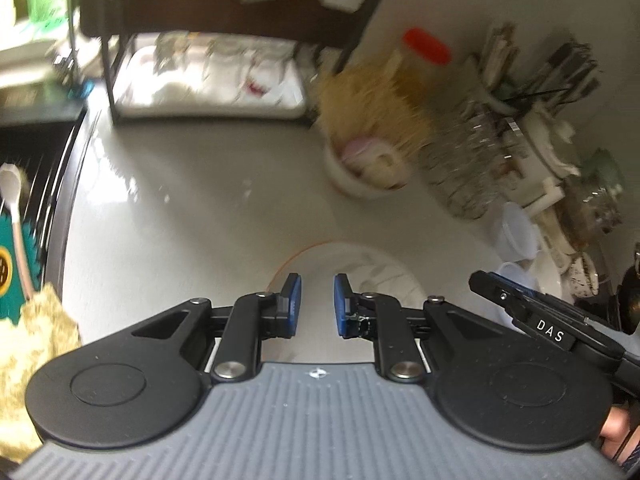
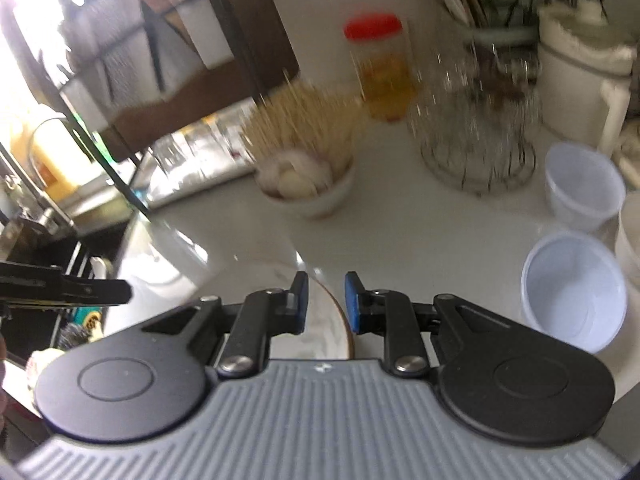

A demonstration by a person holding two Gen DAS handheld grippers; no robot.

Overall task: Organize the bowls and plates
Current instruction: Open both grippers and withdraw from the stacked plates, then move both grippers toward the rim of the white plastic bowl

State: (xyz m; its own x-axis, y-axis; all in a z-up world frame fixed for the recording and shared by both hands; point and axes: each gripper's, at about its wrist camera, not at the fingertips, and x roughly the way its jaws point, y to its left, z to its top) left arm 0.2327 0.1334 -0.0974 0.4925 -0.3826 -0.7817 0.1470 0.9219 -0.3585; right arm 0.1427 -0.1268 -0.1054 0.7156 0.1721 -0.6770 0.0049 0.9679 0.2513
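My left gripper [image 1: 318, 304] and right gripper [image 2: 326, 304] each hold their jaws slightly apart, clamping nothing. The white round plate with a brown rim [image 2: 336, 320] lies on the pale glossy tabletop [image 1: 200, 200] under both. 2 translucent white plastic bowls [image 2: 576, 288] sit at 3 o'clock of my right jaws.

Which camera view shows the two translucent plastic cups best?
The right wrist view: both plastic cups stand large and open at its right edge, on the counter. The left wrist view shows them small, blurred and partly hidden behind the right gripper.
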